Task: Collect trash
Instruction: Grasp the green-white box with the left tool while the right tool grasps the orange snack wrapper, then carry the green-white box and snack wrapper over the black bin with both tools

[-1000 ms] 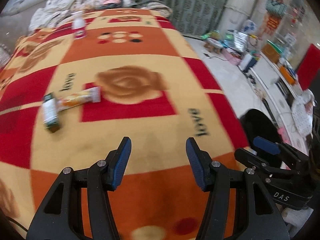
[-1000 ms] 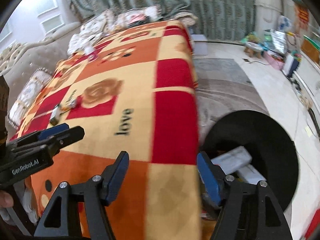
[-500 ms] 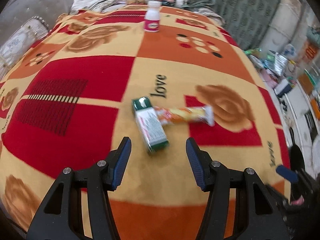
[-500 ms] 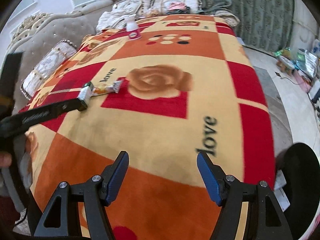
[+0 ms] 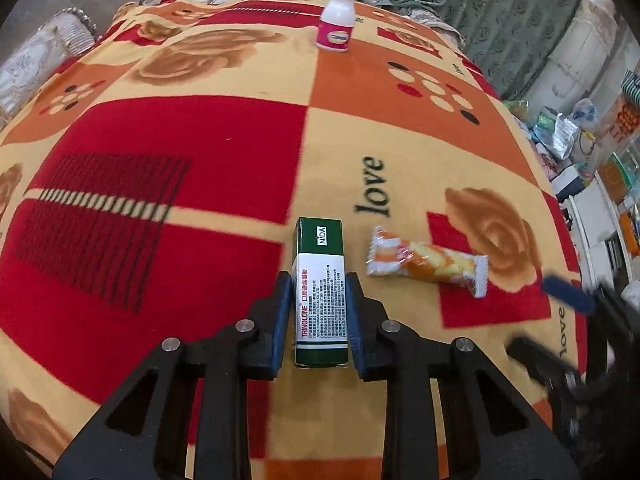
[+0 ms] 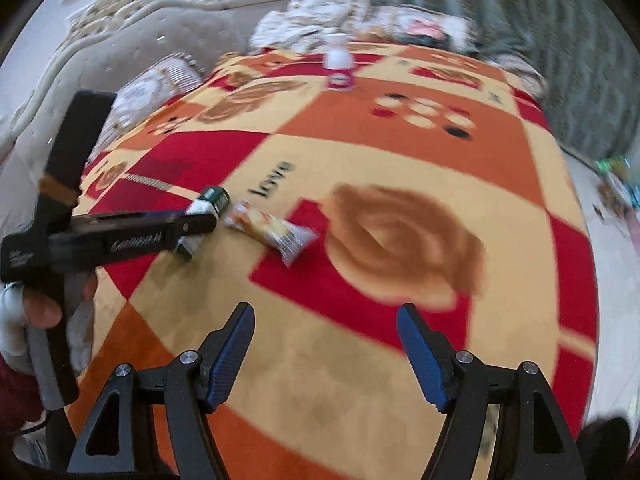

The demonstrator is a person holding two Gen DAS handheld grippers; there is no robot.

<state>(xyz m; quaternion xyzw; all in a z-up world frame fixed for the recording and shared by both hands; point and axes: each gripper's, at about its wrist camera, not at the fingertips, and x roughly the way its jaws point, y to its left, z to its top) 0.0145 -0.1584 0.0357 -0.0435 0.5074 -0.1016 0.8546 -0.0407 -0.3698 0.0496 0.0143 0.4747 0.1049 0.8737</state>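
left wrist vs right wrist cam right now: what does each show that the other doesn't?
Only left wrist: the left gripper seen from behind, its pads flanking the green-and-white box, whose print is readable.

Only right wrist: the open, empty right gripper, the person's hand on the left tool, and the padded headboard.

Both: the box, the orange snack wrapper, the small pink-and-white bottle and the patterned blanket.

Both wrist views look forward over the blanket (image 5: pixel 240 152), sharing the box (image 6: pixel 210 202).
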